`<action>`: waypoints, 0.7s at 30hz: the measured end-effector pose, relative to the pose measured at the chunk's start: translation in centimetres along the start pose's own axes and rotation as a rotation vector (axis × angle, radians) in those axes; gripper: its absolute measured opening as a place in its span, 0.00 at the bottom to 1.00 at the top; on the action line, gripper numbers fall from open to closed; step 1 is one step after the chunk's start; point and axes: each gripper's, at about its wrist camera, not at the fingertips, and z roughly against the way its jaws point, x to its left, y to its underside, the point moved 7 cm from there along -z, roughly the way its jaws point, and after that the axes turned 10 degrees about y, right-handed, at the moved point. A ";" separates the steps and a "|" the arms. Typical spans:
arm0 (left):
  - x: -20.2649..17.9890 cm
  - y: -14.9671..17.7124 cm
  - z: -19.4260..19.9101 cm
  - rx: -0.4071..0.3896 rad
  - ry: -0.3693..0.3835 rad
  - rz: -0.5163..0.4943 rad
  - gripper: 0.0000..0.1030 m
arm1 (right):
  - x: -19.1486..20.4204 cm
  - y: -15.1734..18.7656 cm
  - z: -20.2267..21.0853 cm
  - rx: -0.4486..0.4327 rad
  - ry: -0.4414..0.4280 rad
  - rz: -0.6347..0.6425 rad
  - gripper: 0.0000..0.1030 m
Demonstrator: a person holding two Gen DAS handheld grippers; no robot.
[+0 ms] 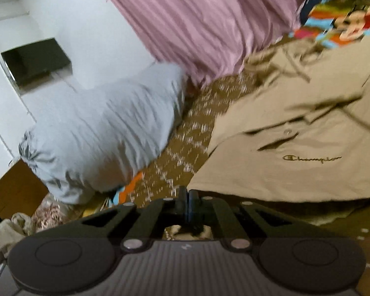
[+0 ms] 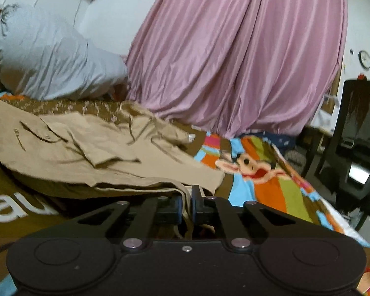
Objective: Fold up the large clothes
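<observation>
While both point slightly downward over the bed (image 2: pixel 24 185), the left gripper (image 1: pixel 187 197) and right gripper (image 2: pixel 187 197) each pinch the near hem of the beige shirt (image 2: pixel 86 148).

Both wrist cameras are looking low and close across the bed, angled slightly down; left one is tilted. Both are sharing the beige shirt (image 1: pixel 296 148) (image 2: pixel 86 153), pink curtain (image 1: pixel 209 24) (image 2: pixel 234 61), grey pillow (image 1: pixel 106 128) (image 2: pixel 49 61).

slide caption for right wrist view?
Right gripper shut on the hem of a tan Champion shirt spread on a cartoon-print blanket, pink curtain behind.
</observation>
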 end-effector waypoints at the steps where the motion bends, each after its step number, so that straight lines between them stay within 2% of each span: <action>1: 0.4 -0.1 1.4 -0.015 0.019 0.002 0.00 | -0.3 -0.4 0.6 -0.011 0.008 -0.001 0.04; 7: 2.1 1.8 9.4 -0.012 0.167 0.013 0.00 | -3.7 -3.4 6.1 -0.027 0.026 -0.010 0.04; 10: 1.8 3.8 10.8 0.034 0.247 0.029 0.00 | -5.1 -3.8 9.7 0.000 0.021 0.051 0.04; 13: 1.0 6.1 10.2 0.109 0.337 0.034 0.01 | -5.3 -2.3 11.3 0.083 0.012 0.130 0.04; 16: 0.5 7.8 10.1 0.168 0.377 -0.010 0.06 | -5.0 0.1 11.7 0.194 -0.020 0.176 0.06; 19: 0.9 9.1 11.0 0.201 0.381 -0.043 0.10 | -4.9 1.2 12.4 0.256 -0.027 0.197 0.14; 20: 1.7 9.4 11.0 0.207 0.370 -0.046 0.16 | -5.0 1.5 12.4 0.273 -0.030 0.199 0.22; 21: 2.5 9.8 11.1 0.214 0.359 -0.037 0.27 | -5.3 1.8 12.4 0.295 -0.029 0.204 0.30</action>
